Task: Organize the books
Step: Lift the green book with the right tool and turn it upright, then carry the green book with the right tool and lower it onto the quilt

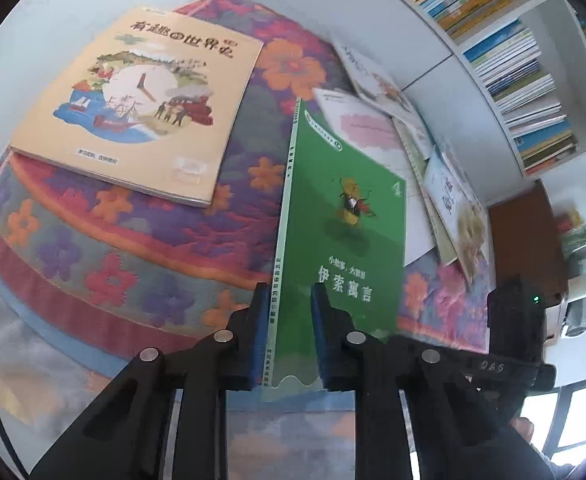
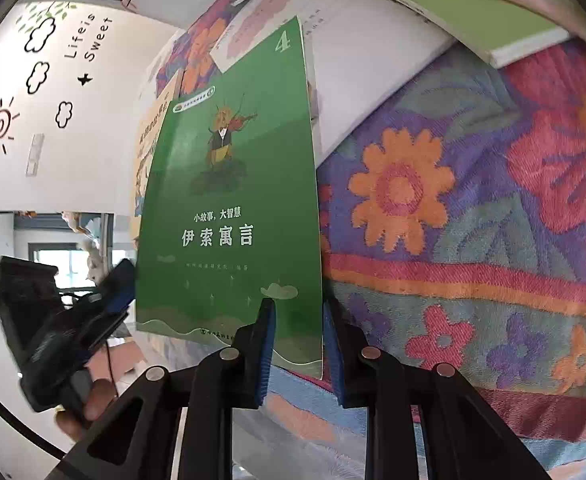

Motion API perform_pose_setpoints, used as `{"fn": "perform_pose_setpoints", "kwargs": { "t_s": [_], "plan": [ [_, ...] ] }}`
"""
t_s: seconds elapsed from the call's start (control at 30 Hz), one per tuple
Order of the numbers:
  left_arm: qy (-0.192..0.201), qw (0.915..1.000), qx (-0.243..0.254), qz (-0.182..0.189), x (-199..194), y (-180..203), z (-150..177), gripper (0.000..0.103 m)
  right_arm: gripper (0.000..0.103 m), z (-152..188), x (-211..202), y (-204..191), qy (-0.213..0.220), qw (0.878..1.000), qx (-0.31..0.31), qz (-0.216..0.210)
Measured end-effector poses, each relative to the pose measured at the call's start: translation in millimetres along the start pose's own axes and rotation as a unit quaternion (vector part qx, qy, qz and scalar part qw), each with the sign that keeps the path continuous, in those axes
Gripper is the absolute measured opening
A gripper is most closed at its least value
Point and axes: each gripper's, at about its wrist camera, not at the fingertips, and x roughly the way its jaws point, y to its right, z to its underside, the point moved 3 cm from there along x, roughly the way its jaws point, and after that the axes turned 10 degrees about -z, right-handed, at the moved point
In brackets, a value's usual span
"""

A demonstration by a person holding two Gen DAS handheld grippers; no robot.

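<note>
A thin green book (image 1: 333, 216) stands upright on its edge above the flowered rug (image 1: 105, 264). My left gripper (image 1: 289, 316) is shut on its lower spine edge, with a blue pad on each side. My right gripper (image 2: 297, 320) is shut on the same green book (image 2: 229, 200) at its opposite lower corner. In the right wrist view the left gripper (image 2: 117, 292) shows at the book's left edge, with a hand (image 2: 89, 404) below it. In the left wrist view the black body of the right gripper shows at the right.
A large cream book with a clock picture (image 1: 133, 100) lies flat on the rug. A loose pile of several picture books (image 1: 413, 132) leans by a white bookshelf (image 1: 525, 80) packed with books. A white wall with decals (image 2: 53, 80) is at the left.
</note>
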Motion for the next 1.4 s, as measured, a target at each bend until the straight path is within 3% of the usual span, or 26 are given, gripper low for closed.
{"fn": "perform_pose_setpoints", "kwargs": {
  "t_s": [0.07,0.13,0.23,0.27,0.37,0.43,0.47,0.57,0.67,0.77,0.83,0.87,0.93,1.0,1.1,1.17,1.2,1.23,1.3,1.4],
  "plan": [
    [-0.006,0.9973,-0.032,0.066,-7.1,-3.0,-1.8,0.016,0.023,-1.2,-1.5,5.6,0.0,1.0,0.015,-0.016],
    [-0.007,0.9889,-0.068,0.132,-12.5,-4.9,-3.6,0.016,0.023,0.1,-4.7,9.6,-0.001,0.999,0.027,-0.032],
    [-0.013,0.9769,-0.107,0.184,-8.5,-9.3,-6.4,0.016,0.023,1.5,-6.8,15.6,-0.001,0.997,0.045,-0.056],
    [-0.022,0.9751,-0.122,0.184,-1.0,-13.5,-5.8,0.016,0.023,2.2,-7.6,17.0,-0.002,0.997,0.049,-0.06],
    [-0.031,0.9851,-0.11,0.128,11.8,-7.6,-5.4,0.016,0.023,4.9,-11.7,22.5,-0.005,0.996,0.054,-0.07],
    [-0.018,0.9979,-0.046,0.042,8.8,10.9,-4.1,0.016,0.023,7.6,-14.1,23.6,-0.006,0.996,0.052,-0.072],
    [-0.01,0.9993,-0.025,0.026,5.6,17.1,-3.3,0.016,0.023,8.4,-14.6,23.1,-0.006,0.996,0.051,-0.071],
    [0.002,0.9997,0.0,0.026,3.0,39.4,-6.2,0.016,0.023,8.8,-13.6,18.6,-0.01,0.997,0.041,-0.064],
    [-0.026,0.9978,-0.041,0.045,16.5,36.8,-13.7,0.015,0.026,3.0,-5.6,8.6,-0.015,0.997,0.038,-0.059],
    [-0.046,0.9797,-0.129,0.147,6.8,29.8,-20.6,0.015,0.029,0.5,-8.4,2.9,-0.017,0.997,0.037,-0.058],
    [-0.049,0.9641,-0.162,0.204,-2.0,30.1,-29.2,0.015,0.055,-0.9,-15.2,2.8,-0.005,0.996,0.044,-0.078],
    [-0.053,0.9587,-0.171,0.221,-2.7,33.5,-33.4,0.015,0.061,-1.3,-19.9,5.3,0.003,0.993,0.054,-0.1],
    [-0.06,0.9557,-0.171,0.232,-1.4,40.5,-39.1,0.015,0.07,-2.0,-23.7,12.7,0.013,0.985,0.085,-0.148],
    [-0.075,0.9549,-0.17,0.231,7.8,48.0,-43.1,0.015,0.07,-3.6,-21.8,22.9,0.021,0.968,0.13,-0.213],
    [-0.107,0.9438,-0.193,0.246,23.8,48.2,-37.9,0.015,0.07,-3.8,-9.7,31.9,0.021,0.942,0.181,-0.282],
    [-0.111,0.9469,-0.192,0.232,25.3,44.2,-33.5,0.015,0.061,-6.0,-8.0,33.6,0.032,0.938,0.192,-0.288],
    [-0.112,0.951,-0.19,0.216,27.8,41.0,-30.9,0.015,0.047,-7.9,-9.6,31.7,0.036,0.941,0.186,-0.282],
    [-0.115,0.9539,-0.188,0.204,29.8,38.5,-28.6,0.015,0.041,-9.7,-12.3,28.3,0.039,0.948,0.175,-0.264],
    [-0.115,0.9648,-0.169,0.165,30.4,33.6,-26.6,0.015,0.034,-14.1,-18.5,14.9,0.042,0.969,0.131,-0.208],
    [-0.105,0.9881,-0.084,0.074,31.2,43.7,-23.9,0.015,0.03,-18.2,-29.3,-13.8,0.047,0.994,0.032,-0.089]
  ]
}}
